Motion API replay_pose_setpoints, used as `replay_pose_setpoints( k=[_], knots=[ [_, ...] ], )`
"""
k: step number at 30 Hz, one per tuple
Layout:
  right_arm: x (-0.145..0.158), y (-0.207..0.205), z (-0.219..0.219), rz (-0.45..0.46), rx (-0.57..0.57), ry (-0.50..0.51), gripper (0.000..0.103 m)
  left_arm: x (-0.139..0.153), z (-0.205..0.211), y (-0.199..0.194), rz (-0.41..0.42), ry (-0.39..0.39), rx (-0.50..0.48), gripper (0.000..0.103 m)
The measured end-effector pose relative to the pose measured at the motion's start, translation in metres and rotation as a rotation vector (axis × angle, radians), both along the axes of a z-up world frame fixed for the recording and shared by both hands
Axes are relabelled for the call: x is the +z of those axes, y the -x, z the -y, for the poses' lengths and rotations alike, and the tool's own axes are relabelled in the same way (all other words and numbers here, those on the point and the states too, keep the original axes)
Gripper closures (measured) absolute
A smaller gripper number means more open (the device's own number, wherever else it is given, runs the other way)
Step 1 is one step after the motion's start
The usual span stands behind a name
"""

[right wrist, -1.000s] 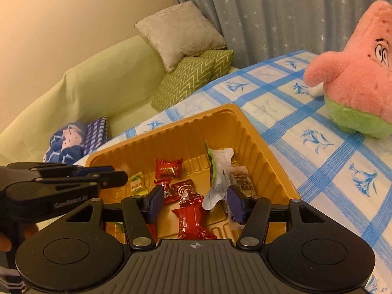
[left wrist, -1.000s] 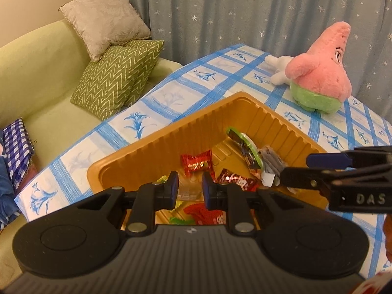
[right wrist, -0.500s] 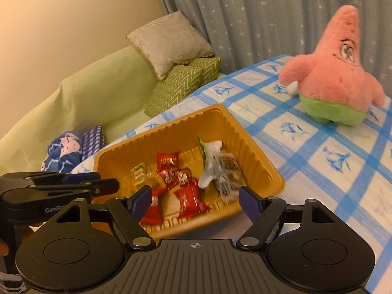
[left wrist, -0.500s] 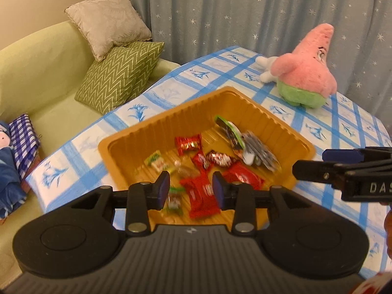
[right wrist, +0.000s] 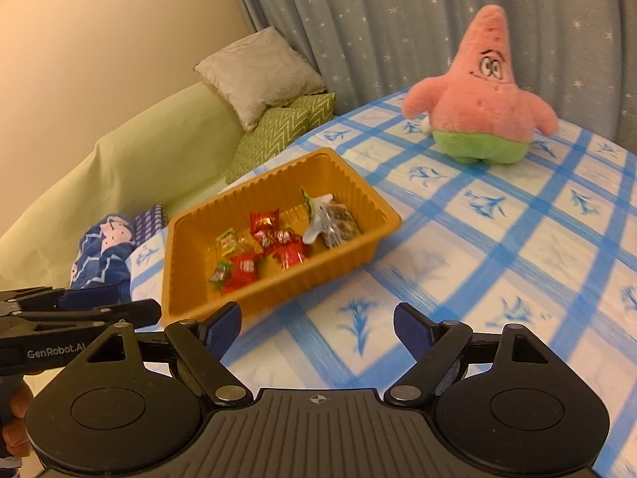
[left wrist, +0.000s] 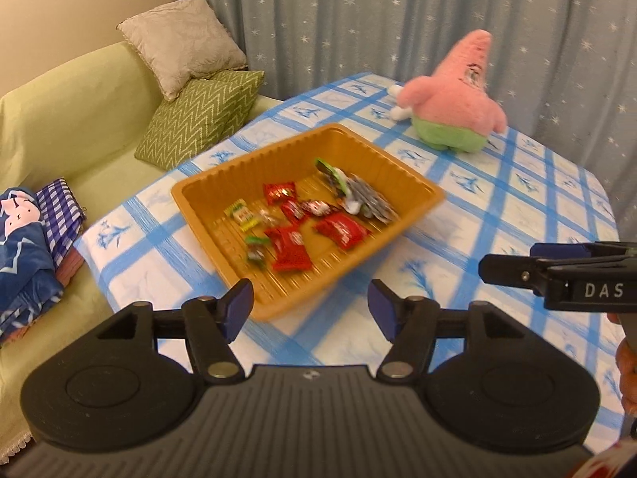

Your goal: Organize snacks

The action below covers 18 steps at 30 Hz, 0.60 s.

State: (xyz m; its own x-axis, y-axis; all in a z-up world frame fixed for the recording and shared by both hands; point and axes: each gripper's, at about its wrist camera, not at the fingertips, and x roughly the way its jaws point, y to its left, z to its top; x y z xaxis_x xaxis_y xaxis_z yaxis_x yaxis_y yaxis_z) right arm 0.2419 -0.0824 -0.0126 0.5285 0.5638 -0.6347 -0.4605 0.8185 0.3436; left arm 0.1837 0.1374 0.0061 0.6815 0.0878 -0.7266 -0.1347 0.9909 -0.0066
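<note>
Both grippers hang above the blue-checked tablecloth (right wrist: 497, 263) with nothing between their fingers; the left gripper (left wrist: 310, 304) is spreading its jaws, the right gripper (right wrist: 316, 328) is spreading too and stands wide; beyond them the orange tray (left wrist: 402, 219) holds the wrapped snacks (left wrist: 290, 239) on its ribbed floor; farther back stands a pink starfish plush (right wrist: 481, 95), well apart from the tray; a green sofa (left wrist: 67, 119) with cushions lies to the left.

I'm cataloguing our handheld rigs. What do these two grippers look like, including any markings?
Both are matte black plastic. Each has a ribbed body, two round discs, linkage arms with silver pivot pins and dark blue finger pads. The left gripper reads "GenRobot.AI" in white on its side; the right gripper shows "DAS".
</note>
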Motion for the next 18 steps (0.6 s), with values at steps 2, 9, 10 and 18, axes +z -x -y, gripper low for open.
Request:
replay_pose_setpoints(
  k=[2, 9, 10, 18],
  knots=[
    [0.001, 0.013, 0.009, -0.002, -0.006, 0.004, 0.019, 0.001, 0.012, 0.012, -0.008, 0.002, -0.006, 0.042],
    [0.005, 0.059, 0.044, -0.007, -0.027, 0.024, 0.019, 0.003, 0.045, 0.052, -0.019, 0.013, -0.02, 0.036],
    [0.006, 0.065, 0.049, -0.01, -0.03, 0.027, 0.019, 0.004, 0.05, 0.058, -0.019, 0.011, -0.018, 0.036],
    [0.006, 0.11, 0.081, -0.032, -0.044, 0.054, 0.019, 0.006, 0.08, 0.094, -0.029, 0.012, -0.033, 0.036]
  ],
)
